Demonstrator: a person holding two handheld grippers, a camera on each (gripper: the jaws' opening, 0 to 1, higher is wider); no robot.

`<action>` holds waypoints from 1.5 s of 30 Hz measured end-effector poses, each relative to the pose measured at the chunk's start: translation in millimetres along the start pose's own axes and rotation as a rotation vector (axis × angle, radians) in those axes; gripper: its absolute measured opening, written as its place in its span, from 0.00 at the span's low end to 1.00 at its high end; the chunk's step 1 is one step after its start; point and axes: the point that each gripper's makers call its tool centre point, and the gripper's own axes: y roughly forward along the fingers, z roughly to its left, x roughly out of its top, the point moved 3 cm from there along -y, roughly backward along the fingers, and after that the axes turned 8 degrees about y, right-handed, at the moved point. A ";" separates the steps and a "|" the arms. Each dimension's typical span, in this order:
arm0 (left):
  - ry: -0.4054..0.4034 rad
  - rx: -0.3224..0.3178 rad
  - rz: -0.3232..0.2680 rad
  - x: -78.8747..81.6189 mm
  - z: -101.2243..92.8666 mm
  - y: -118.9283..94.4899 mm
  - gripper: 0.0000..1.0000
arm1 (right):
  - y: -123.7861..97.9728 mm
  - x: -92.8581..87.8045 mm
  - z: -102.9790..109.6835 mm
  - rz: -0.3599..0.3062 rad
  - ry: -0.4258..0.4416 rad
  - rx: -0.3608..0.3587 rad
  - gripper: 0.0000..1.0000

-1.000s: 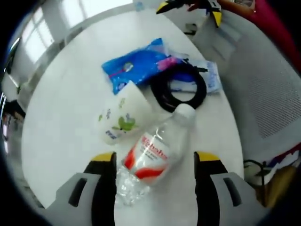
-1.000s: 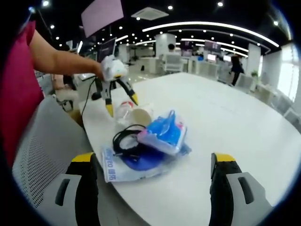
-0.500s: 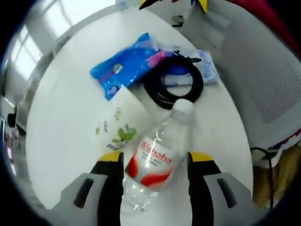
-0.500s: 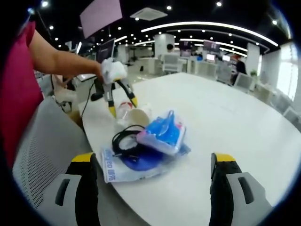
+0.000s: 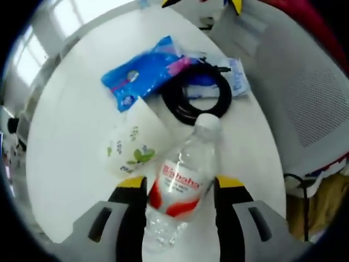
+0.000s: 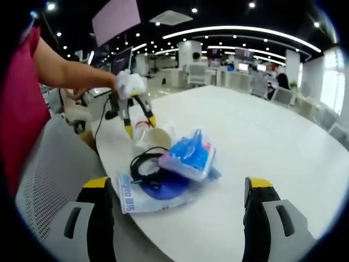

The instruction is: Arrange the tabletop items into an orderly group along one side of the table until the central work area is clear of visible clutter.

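White round tabletop point(image 5: 71, 136): clear plastic bottle with red label point(image 5: 177, 188) is framed between the spread left tongs point(image 5: 177, 188), contact unclear; right tongs point(image 6: 177, 188) are held apart, nothing gripped.

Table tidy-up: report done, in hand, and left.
Done: the blue packet, black cable coil, flat pouch and paper cup sit clustered near one table edge. In hand: the left gripper straddles the lying water bottle, jaws close beside it. Left: placing the bottle; the right gripper is open.
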 end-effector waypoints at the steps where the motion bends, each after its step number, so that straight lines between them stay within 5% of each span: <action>1: 0.022 -0.005 0.001 0.4 -1.5 0.7 0.48 | 0.0 0.0 0.0 0.000 0.000 0.001 1.00; 4: 0.089 -0.009 0.032 -1.6 -3.3 2.9 0.49 | 0.1 -0.3 -0.7 0.000 0.001 0.001 1.00; 25: 0.165 -0.025 0.020 4.0 -4.9 4.6 0.41 | -0.6 1.2 -3.1 -0.012 0.016 -0.003 1.00; 45: 0.088 0.020 -0.065 11.1 -20.3 -14.3 0.36 | 0.3 -0.2 0.8 -0.001 0.009 0.010 1.00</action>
